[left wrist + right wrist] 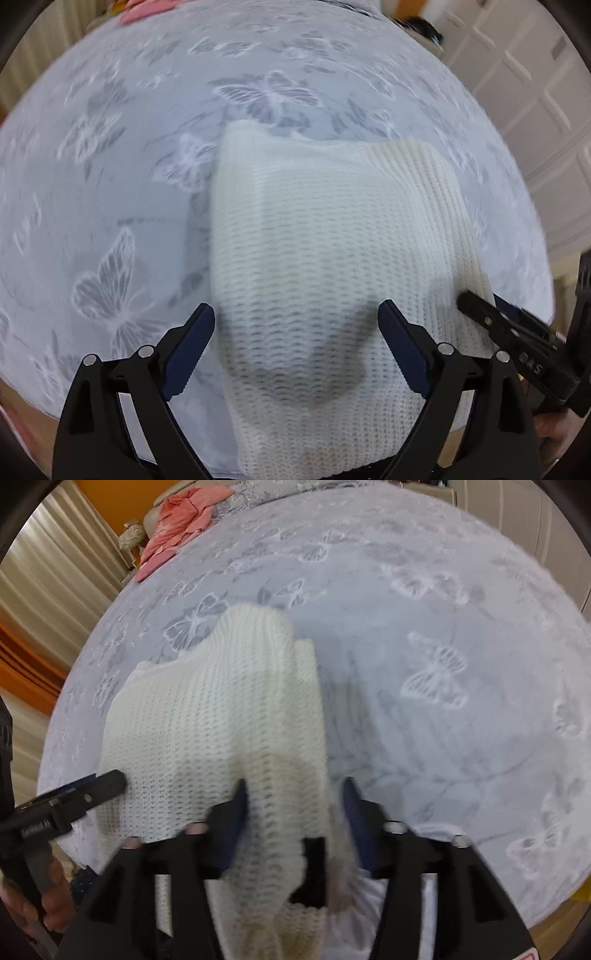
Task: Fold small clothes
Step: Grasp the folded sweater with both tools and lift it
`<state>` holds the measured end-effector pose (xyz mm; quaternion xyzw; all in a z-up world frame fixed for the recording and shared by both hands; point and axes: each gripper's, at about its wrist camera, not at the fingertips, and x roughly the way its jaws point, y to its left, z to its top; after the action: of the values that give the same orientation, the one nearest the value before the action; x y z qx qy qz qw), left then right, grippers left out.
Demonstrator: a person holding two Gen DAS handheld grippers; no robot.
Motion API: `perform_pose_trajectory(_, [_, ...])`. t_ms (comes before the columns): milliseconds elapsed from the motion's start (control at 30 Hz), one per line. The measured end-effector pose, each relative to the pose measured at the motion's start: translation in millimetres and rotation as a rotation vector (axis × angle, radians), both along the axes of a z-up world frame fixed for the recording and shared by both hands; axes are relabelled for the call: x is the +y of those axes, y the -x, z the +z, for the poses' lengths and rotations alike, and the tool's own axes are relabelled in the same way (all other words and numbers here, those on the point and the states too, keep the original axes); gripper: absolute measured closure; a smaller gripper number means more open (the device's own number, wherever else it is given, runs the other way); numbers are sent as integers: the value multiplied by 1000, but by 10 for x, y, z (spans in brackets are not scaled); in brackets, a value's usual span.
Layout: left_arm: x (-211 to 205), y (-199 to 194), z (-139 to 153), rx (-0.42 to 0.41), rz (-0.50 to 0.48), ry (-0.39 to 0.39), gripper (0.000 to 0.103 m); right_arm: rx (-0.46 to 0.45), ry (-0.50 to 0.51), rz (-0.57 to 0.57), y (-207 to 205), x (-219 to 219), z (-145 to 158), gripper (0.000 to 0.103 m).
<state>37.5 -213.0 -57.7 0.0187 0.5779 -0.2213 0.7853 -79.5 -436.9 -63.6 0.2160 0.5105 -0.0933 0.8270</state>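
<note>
Both wrist views look down and forward along their fingers, close above the bed (pixel 110 184). Both take in the white knit (pixel 332 240) and the pink garment (pixel 177 520) at the far edge; each catches the other gripper at its frame's side

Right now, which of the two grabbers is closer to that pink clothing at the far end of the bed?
Neither clearly. The left gripper and the right gripper both sit at the white knit, far from the pink garment.

My left gripper (pixel 296 321): wide apart, bottom centre, over the knit.
Knit (pixel 332 229): cream, centre, on bedspread (pixel 110 166).
My right gripper (pixel 476 306): lower right, at knit's edge.
</note>
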Motion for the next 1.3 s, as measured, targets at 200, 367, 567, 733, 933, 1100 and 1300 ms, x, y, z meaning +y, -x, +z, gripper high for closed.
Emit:
perform_pose_trajectory(200, [378,-240,-387,232,144,224,9,26,-214,1,-76,-177,-301,29])
perform_pose_trajectory(367, [370,-291,-673,321,190,324,5,-12,-400,-18,-156,-209,-558,21])
perform_pose_trajectory(567, [249,-245,-490,324,127,330,38,-52,-415,-43,-125,-168,-404,69])
perform_pose_trajectory(733, [157,-144,-60,308,72,353,58,-129,-328,-42,88,-21,259,74])
perform_pose_trajectory(933, [208,259,973,142,-90,428,58,-281,-190,-39,535,166,1338,74])
perform_pose_trajectory(1100, [665,429,2103,-43,-182,527,58,-496,-105,27,736,560,2402,74])
perform_pose_trajectory(1300, [1306,370,3389,-354,-249,548,57,-762,-56,133,591,1193,3407,73])
